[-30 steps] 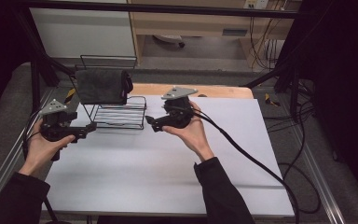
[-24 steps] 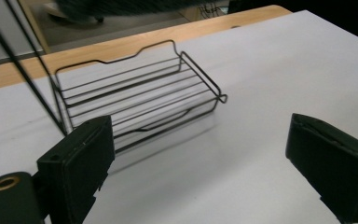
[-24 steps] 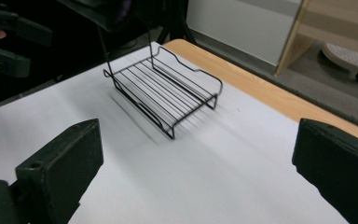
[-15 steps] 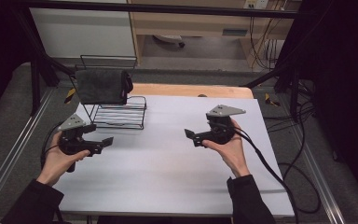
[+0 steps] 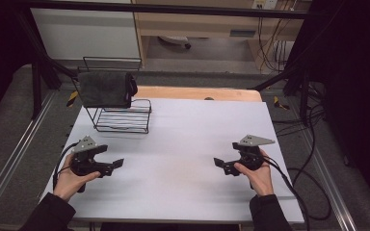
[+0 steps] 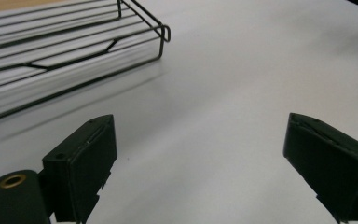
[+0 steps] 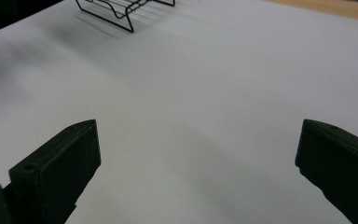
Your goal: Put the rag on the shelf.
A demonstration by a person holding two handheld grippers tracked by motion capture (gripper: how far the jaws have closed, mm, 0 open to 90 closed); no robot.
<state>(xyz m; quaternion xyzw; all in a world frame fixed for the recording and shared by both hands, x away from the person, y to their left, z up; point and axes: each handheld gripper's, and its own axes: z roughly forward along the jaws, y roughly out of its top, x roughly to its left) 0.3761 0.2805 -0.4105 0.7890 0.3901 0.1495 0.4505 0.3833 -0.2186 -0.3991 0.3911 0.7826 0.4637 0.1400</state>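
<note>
I hold my left claw [image 5: 112,165] low over the near left part of the white worktop [image 5: 183,139], its jaws spread wide with nothing between them. My right claw [image 5: 220,163] sits over the near right part, well apart from the left, and its jaws are also spread on bare worktop. The two claws point inward toward each other. At the far left of the worktop stands a black wire rack [image 5: 123,115], with a dark folded cloth [image 5: 103,89] draped over its raised back. In the left gripper view, the rack's [image 6: 70,42] low front edge lies beyond my jaws.
</note>
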